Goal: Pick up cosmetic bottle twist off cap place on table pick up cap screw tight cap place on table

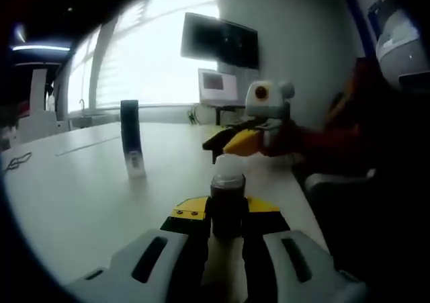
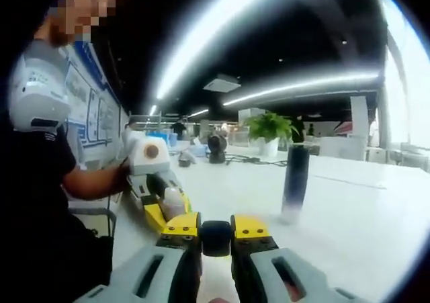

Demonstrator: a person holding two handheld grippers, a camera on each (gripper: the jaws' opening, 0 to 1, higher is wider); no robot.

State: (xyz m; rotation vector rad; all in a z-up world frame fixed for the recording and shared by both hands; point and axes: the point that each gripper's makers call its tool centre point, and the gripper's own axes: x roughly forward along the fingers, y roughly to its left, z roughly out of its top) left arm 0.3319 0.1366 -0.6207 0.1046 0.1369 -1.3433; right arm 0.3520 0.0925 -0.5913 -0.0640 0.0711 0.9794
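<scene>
In the left gripper view my left gripper (image 1: 227, 224) is shut on a small dark cosmetic bottle (image 1: 227, 205), held upright with its pale bare neck (image 1: 228, 168) showing. Beyond it to the right, the right gripper (image 1: 222, 144) hovers above the white table (image 1: 80, 195), apart from the bottle. In the right gripper view my right gripper (image 2: 216, 234) is shut on the dark round cap (image 2: 216, 238). To its left the left gripper (image 2: 163, 205) holds the bottle (image 2: 173, 203) with its pale top.
A tall dark cylindrical bottle (image 1: 131, 138) stands upright on the table, also seen as the tall bottle (image 2: 295, 182) right of my right jaws. A person's arm (image 2: 87, 182) reaches in at the left. A monitor (image 1: 218, 41) and a laptop (image 1: 216, 87) sit beyond the table's far edge.
</scene>
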